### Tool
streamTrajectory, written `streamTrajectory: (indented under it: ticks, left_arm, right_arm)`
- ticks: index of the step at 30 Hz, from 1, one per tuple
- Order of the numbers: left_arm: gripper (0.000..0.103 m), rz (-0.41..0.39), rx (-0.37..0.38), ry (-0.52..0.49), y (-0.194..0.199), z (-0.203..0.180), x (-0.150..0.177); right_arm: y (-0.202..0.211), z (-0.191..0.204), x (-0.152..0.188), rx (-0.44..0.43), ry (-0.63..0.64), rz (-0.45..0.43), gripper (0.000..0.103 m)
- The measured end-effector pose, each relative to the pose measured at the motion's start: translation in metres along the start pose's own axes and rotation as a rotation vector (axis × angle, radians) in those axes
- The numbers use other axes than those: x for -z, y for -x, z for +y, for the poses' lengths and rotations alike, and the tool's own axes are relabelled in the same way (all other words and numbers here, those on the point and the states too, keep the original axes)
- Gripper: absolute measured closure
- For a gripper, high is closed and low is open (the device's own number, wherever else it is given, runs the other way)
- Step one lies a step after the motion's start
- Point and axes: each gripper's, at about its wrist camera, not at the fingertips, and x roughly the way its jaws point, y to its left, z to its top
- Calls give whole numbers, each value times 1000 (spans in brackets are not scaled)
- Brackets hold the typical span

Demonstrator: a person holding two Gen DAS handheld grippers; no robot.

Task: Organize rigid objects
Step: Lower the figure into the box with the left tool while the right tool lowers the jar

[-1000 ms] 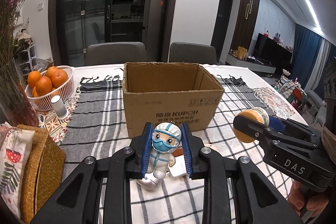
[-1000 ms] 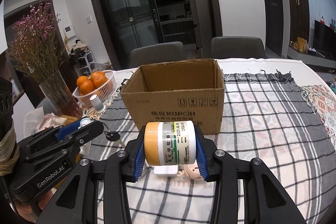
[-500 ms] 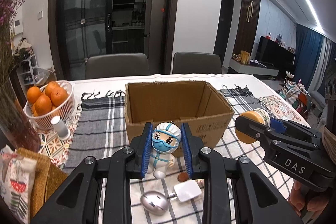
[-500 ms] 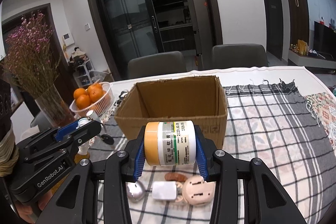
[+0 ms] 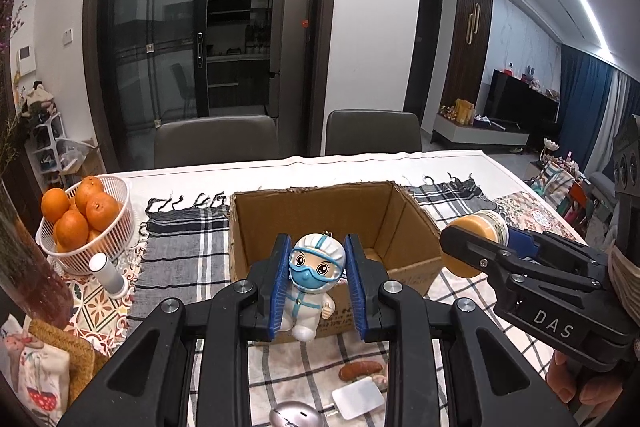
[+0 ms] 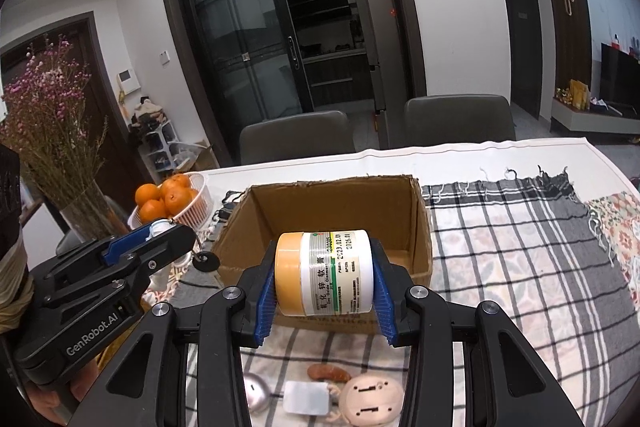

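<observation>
Above the open cardboard box (image 5: 336, 223), the left tool (image 5: 318, 289) clamps a white masked figurine (image 5: 312, 287), the right tool (image 6: 324, 279) an orange-lidded jar (image 6: 324, 273)

One cardboard box (image 5: 332, 223), one figurine (image 5: 314, 277), one ointment jar (image 6: 325, 278), two chairs (image 5: 216, 141), one basket of oranges (image 5: 116, 223)

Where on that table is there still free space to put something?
Bare plaid cloth lies right of the cardboard box, and much of the box floor shows. It is crowded in front, around the sausage and white tag.

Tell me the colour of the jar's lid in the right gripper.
Orange-yellow lid on the white-labelled ointment jar; clearest in the right wrist view.
</observation>
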Motion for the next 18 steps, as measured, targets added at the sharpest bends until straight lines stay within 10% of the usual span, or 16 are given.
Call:
streamTrajectory:
  ticks: [18]
  left_arm:
    - [76,59,17,22,-43,9,-34]
  right_arm:
    - [-43,-8,-36,-5,8,96,61]
